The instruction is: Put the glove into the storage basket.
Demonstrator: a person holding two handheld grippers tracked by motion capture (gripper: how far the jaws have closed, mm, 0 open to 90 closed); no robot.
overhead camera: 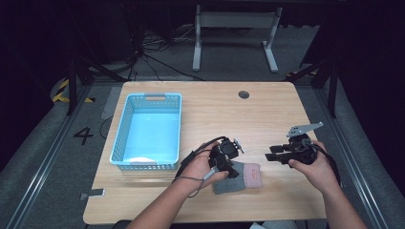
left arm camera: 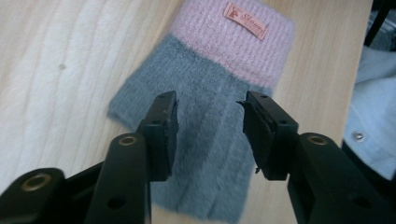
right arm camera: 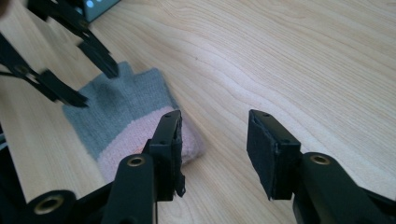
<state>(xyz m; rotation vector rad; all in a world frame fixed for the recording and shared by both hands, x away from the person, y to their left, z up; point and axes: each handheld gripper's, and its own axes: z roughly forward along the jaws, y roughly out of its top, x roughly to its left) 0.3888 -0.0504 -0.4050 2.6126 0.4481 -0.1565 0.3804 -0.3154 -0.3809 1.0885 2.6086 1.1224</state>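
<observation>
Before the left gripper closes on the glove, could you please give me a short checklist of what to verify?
1. Left gripper open: ok.
2. Glove lies between its fingers, over the grey part: ok.
3. Glove flat on the table: ok.
4. Right gripper open and beside the pink cuff, not touching it: ok.
5. Basket upright with room inside: ok.
6. Fingers low enough to pinch the fabric: cannot tell.

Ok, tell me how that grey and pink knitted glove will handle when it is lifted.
The glove is fuzzy knit lying flat, so it will probably droop from the left gripper. It looks light. The fuzzy surface should grip the pads, so slipping seems unlikely.
</observation>
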